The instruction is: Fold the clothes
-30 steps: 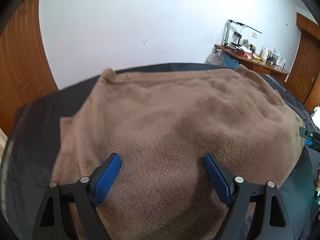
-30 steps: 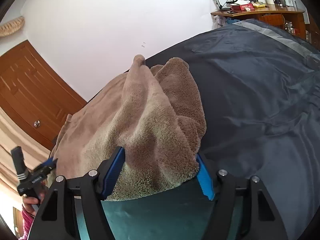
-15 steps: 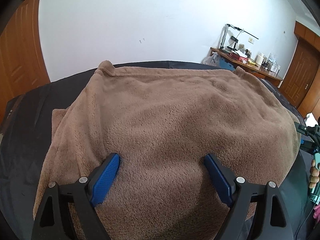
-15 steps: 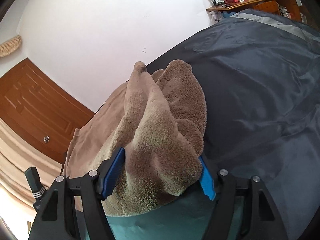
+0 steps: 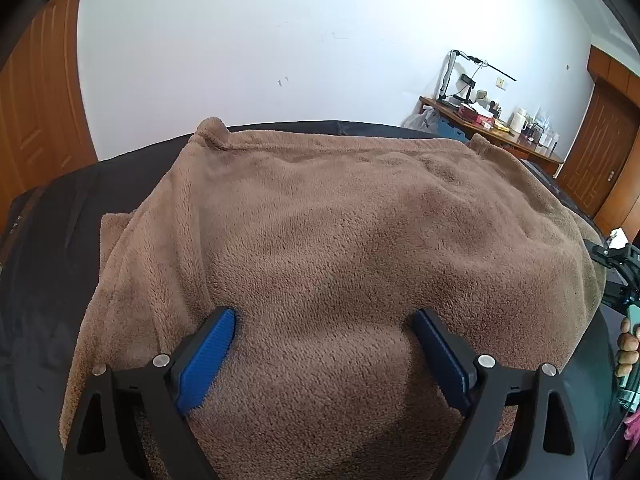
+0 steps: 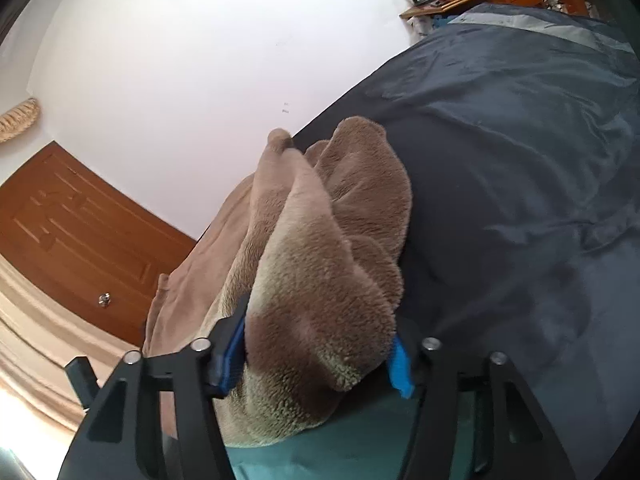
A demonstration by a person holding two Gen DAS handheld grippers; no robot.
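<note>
Spread over the dark bed cover (image 5: 48, 280): brown fleece garment (image 5: 360, 240). Left gripper (image 5: 324, 316) jaws wide, opening, fleece between the pads, not pinched. Right gripper (image 6: 320, 332) at the garment's near right edge, jaws closing on a bunched fold of fleece (image 6: 320, 280), pads pressed into it.

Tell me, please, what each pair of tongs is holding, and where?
Right tongs are closing on the brown fleece garment's bunched near edge. Left tongs are opening astride it.
</note>
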